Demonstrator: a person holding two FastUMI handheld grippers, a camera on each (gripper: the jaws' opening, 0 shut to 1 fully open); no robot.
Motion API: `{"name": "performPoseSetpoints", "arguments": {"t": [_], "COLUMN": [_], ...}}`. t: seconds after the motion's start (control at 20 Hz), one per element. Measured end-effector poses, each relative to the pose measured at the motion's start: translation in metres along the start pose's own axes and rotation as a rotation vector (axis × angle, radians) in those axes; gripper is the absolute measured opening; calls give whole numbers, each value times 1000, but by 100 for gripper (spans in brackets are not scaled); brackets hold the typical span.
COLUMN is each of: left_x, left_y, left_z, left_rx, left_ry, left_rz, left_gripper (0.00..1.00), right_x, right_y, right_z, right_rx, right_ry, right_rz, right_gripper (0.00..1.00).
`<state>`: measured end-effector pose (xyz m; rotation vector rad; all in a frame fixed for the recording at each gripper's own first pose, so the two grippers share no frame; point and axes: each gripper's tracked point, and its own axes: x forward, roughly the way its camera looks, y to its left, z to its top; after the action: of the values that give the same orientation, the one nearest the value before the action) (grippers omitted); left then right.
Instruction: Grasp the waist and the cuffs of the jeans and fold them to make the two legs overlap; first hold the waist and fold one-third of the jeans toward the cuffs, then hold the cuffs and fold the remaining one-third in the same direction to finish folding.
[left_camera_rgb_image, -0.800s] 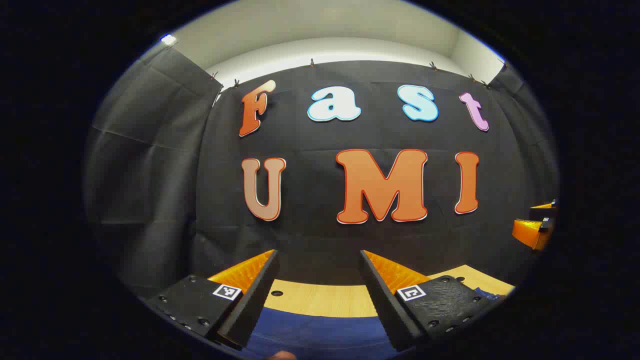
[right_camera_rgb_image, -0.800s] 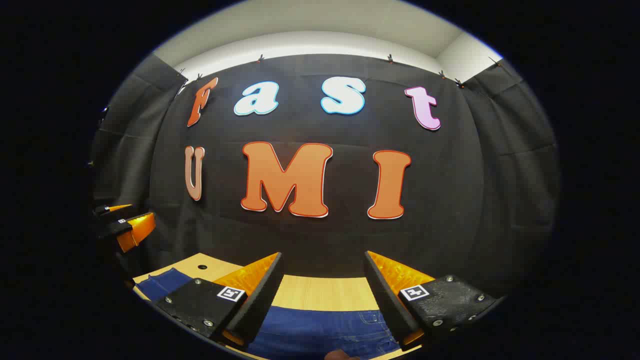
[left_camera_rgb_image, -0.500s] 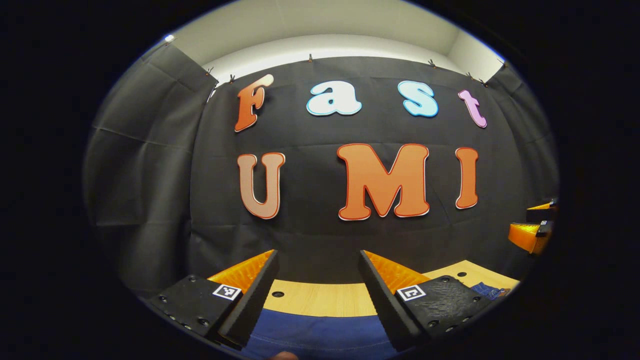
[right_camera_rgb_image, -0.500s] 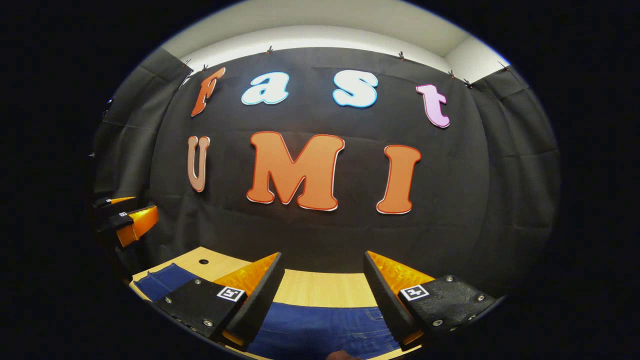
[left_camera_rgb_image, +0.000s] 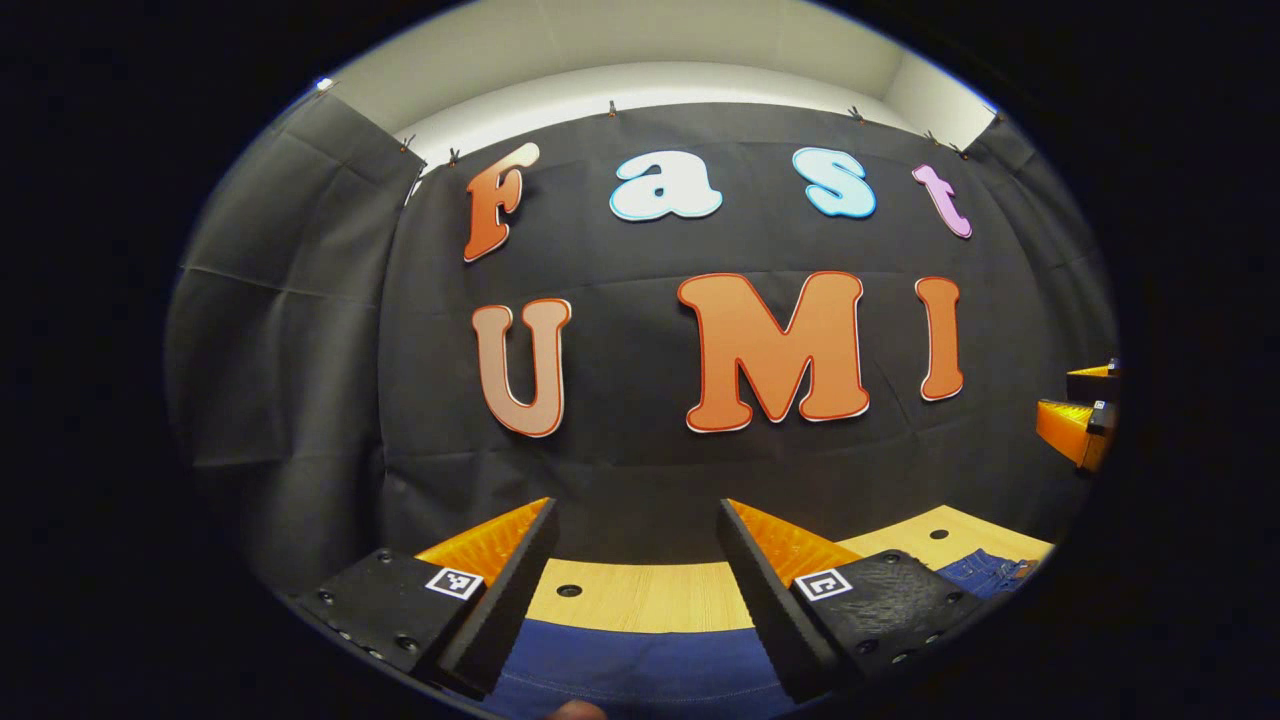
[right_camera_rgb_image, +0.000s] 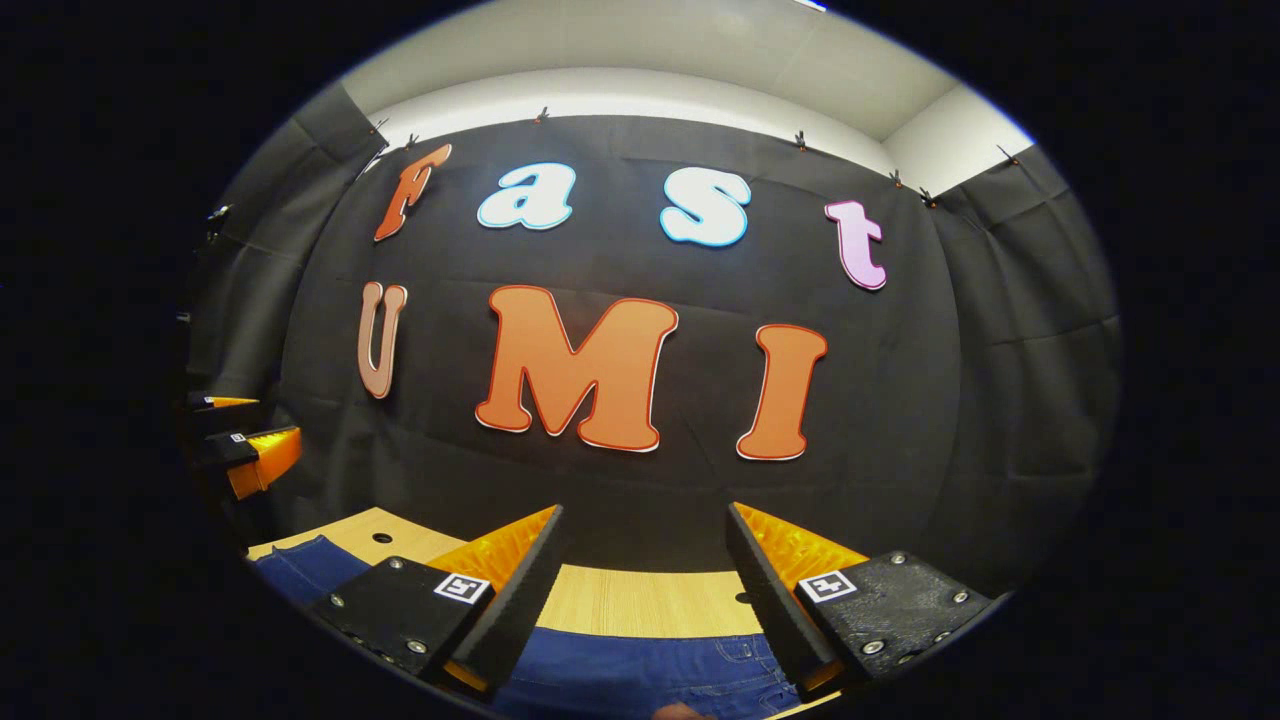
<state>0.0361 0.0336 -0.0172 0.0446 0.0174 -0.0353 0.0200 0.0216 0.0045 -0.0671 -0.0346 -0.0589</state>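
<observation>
Blue jeans (left_camera_rgb_image: 640, 665) lie flat on the wooden table (left_camera_rgb_image: 640, 595), down near the front edge. In the left gripper view, the left gripper (left_camera_rgb_image: 635, 520) is up above the jeans with its two fingers wide apart and nothing between them. The fingers (left_camera_rgb_image: 495, 540) are orange inside and black outside. Far off at the right side of that view the other gripper shows as a bit of orange and black.

In the right gripper view, the right gripper (right_camera_rgb_image: 645, 525) is also over the jeans (right_camera_rgb_image: 640, 670), and its fingers are wide apart too, holding nothing. The part of the jeans under it has stitching and a pocket. Behind the table hangs the black cloth wall (right_camera_rgb_image: 950, 400), and the left gripper shows small at the left side of this view
</observation>
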Motion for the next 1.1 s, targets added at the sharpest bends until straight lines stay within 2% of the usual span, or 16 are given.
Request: {"name": "performPoseSetpoints", "arguments": {"t": [0.1,0.3,0.6,0.85,0.9,0.95,1.1], "left_x": [-2,0,-4,-11,-13,-17,-25], "left_y": [0,17,64,102,107,115,135], "left_z": [-3,-26,-62,-106,-116,-126,-158], "left_rx": [-26,-63,-89,-151,-165,-178,-196], "left_ry": [-1,61,168,299,325,355,441], "left_rz": [-15,7,93,157,168,184,222], "left_gripper": [97,96,97,97,98,98,97], "right_x": [3,7,8,5,3,2,-4], "right_y": [-6,-22,-52,-66,-69,-73,-88], "right_z": [-7,-34,-71,-109,-118,-125,-144], "right_rx": [14,30,57,108,117,123,144], "right_ry": [24,119,241,371,408,435,505], "right_rz": [-9,-14,-33,-29,-37,-48,-79], "right_gripper": [96,97,97,97,100,97,97]}}
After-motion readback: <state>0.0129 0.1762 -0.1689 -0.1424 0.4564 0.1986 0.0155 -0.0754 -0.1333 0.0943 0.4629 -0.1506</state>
